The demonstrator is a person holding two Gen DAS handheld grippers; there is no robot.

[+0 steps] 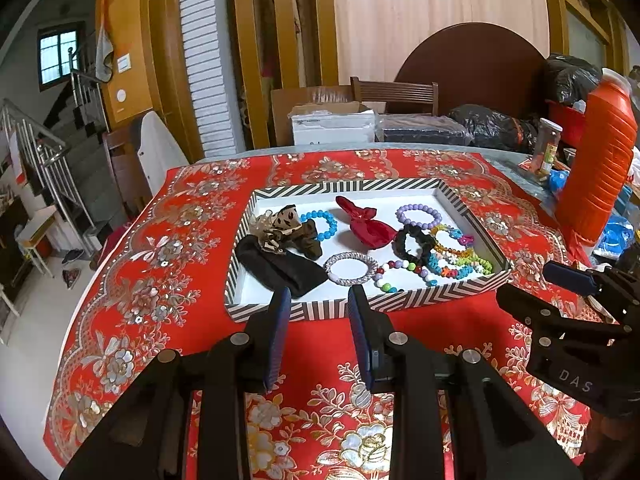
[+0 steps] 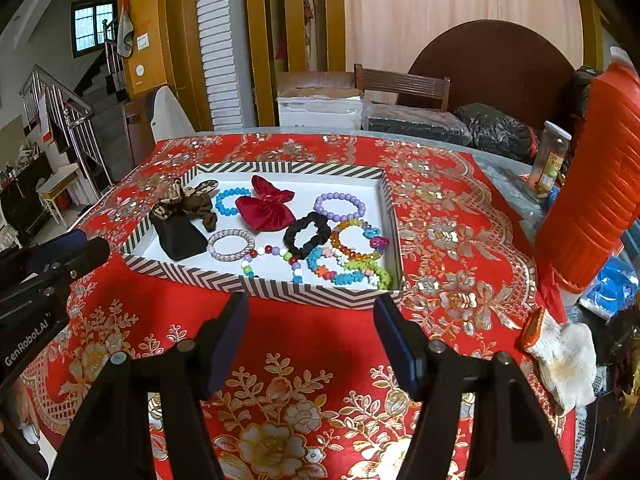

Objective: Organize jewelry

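A shallow striped tray (image 1: pixel 360 307) (image 2: pixel 256 284) sits on the red floral tablecloth. It holds bracelets and hair ties: a blue bead bracelet (image 1: pixel 325 220) (image 2: pixel 228 200), a purple one (image 1: pixel 418 216) (image 2: pixel 340 206), a silver one (image 1: pixel 351 268) (image 2: pixel 231 245), a red bow (image 1: pixel 366 222) (image 2: pixel 264 208), a black scrunchie (image 1: pixel 412 240) (image 2: pixel 306 234), a leopard bow (image 1: pixel 282 224) (image 2: pixel 188 200) and colourful bracelets (image 1: pixel 456 260) (image 2: pixel 352 264). My left gripper (image 1: pixel 319 300) is open and empty just before the tray's near rim. My right gripper (image 2: pixel 312 312) is open and empty, also before the tray.
A tall orange jug (image 1: pixel 600 160) (image 2: pixel 596 184) stands at the right of the table with a jar (image 2: pixel 552 160) behind it. A white glove (image 2: pixel 560 356) lies at the right edge. Boxes, black bags and a chair stand behind the table.
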